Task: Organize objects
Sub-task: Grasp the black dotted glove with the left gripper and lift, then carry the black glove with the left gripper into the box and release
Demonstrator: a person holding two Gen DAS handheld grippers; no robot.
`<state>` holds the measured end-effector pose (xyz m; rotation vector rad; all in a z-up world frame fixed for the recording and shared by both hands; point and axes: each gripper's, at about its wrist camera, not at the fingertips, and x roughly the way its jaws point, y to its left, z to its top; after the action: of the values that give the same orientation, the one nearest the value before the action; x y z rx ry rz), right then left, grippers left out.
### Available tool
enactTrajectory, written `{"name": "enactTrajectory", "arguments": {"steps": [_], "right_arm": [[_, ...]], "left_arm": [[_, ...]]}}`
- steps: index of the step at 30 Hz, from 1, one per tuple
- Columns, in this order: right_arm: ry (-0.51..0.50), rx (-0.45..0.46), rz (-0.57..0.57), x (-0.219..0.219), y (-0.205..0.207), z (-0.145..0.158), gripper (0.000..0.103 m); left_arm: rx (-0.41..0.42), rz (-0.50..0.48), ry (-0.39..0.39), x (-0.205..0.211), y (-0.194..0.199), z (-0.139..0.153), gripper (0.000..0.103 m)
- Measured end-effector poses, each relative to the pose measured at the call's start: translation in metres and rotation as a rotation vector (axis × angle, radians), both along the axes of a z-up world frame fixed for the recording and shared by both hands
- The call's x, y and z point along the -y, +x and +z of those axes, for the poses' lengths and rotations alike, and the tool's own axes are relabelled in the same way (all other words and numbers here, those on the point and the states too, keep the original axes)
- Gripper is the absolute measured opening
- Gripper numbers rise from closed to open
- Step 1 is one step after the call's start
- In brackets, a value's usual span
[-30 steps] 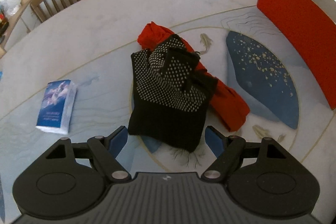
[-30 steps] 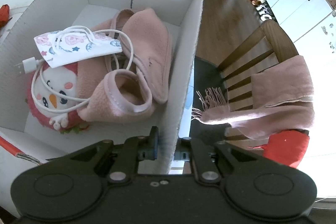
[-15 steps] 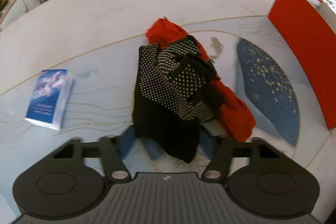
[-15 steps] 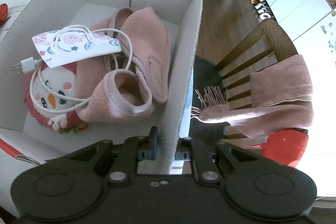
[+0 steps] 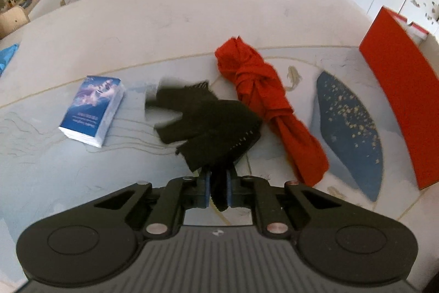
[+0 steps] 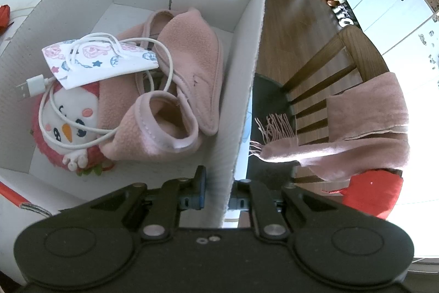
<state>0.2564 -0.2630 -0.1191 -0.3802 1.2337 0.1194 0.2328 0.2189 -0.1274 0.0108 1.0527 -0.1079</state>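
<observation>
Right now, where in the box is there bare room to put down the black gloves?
In the box, bare floor shows at the far corner behind the mask, and along the near wall before the plush and slippers. The middle is crowded, with a cable looped over it.

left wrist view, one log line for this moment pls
left tool: shut on black gloves | right tool: shut on box wall | red cloth, tissue pack: on table

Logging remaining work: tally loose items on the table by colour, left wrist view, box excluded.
Black: 1, glove, pinched in the left hand-held gripper
Red: 1, knotted cloth
Blue: 1, tissue pack
Total: 3
</observation>
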Motion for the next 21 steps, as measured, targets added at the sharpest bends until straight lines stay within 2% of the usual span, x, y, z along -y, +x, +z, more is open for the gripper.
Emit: {"name": "enactTrajectory", "arguments": {"steps": [5, 9, 21], "right_arm": [[0.003, 0.004, 0.004, 0.001, 0.0, 0.0, 0.011], [0.009, 0.003, 0.008, 0.002, 0.001, 0.001, 0.01], [0.039, 0.005, 0.029, 0.003, 0.001, 0.001, 0.009]], "left_arm": [[0.057, -0.005, -0.033, 0.007, -0.013, 0.026, 0.009], [0.105, -0.046, -0.052, 0.025, -0.02, 0.048, 0.009], [0.19, -0.272, -0.085, 0.106, -0.018, 0.109, 0.009]]}}
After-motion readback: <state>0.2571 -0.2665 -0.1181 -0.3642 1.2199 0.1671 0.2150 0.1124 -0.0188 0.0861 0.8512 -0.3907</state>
